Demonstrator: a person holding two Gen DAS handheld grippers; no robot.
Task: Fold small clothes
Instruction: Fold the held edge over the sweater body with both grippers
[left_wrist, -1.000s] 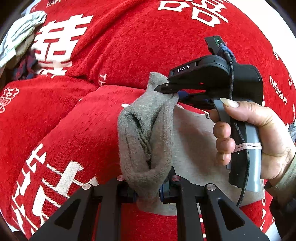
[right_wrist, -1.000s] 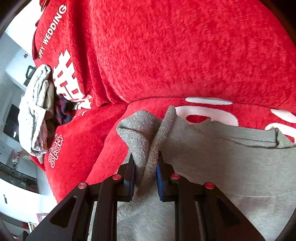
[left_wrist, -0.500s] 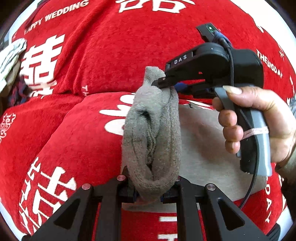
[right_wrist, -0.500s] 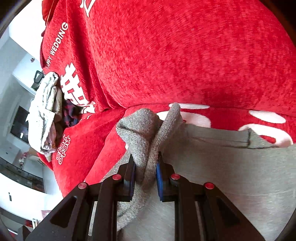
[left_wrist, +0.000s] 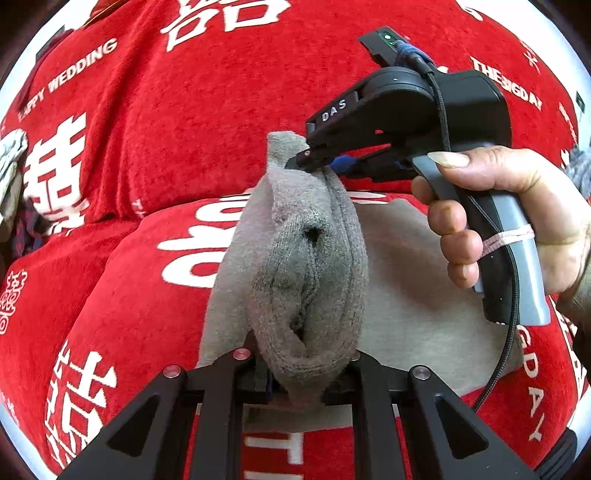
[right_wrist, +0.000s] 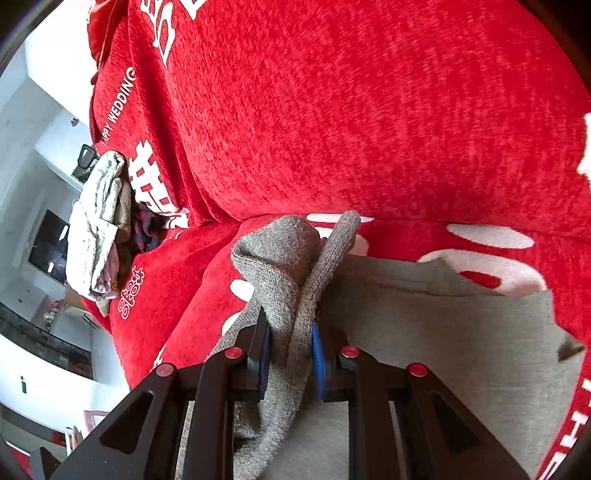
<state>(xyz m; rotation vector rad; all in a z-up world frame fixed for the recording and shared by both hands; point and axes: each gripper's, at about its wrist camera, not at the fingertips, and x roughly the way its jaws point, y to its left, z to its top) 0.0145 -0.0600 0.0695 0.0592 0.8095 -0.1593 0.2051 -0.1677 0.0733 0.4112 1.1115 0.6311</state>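
Both grippers, left (left_wrist: 299, 376) and right (right_wrist: 290, 354), clamp a bunched grey garment (left_wrist: 306, 266); uneven pulling could slip it loose.

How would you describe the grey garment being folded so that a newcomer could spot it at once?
Start at the red sofa cover with white lettering. On its seat lies the grey knit garment, one edge bunched up between both grippers. The heap by the armrest is paler and untouched.

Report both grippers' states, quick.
Left gripper: closed on one end of the grey garment.
Right gripper: closed on the other end of the same grey garment, lifted over the red sofa cover.
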